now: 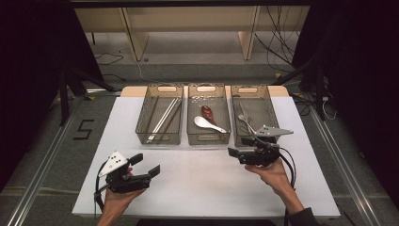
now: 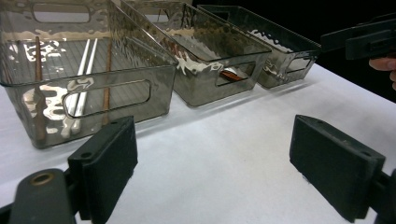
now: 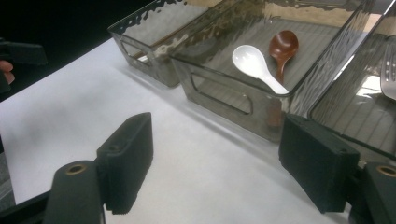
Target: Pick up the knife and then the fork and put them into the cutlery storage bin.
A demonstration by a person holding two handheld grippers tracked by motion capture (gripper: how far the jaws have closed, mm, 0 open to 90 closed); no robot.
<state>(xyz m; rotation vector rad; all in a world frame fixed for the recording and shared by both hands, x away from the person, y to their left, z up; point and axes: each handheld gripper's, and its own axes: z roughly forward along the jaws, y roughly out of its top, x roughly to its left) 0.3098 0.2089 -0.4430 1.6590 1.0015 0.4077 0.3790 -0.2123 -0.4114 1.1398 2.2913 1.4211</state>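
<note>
Three smoky clear bins stand in a row on the white table point(image 1: 197, 188). The left bin point(image 1: 158, 138) holds chopsticks point(image 1: 162, 117). In the middle bin point(image 1: 208, 138) lie a white spoon point(image 1: 207, 124) and a brown spoon point(image 1: 208, 112). Forks point(image 1: 244, 120) lie in the right bin point(image 1: 248, 89). My left gripper point(image 1: 147, 165) is open over the near-left table, nothing between its jaws. My right gripper point(image 1: 239, 148) stands open just in front of the gap between the middle and right bins, pointing left and holding nothing. The right gripper view shows the white spoon point(image 3: 254, 63) beyond its pads point(image 3: 317, 168).
Bare white tabletop stretches between the two hands and in front of the bins. Beyond the bins the table ends; past it is a floor with cables point(image 1: 282, 47) and wooden legs point(image 1: 134, 40). Dark stands flank both sides of the table.
</note>
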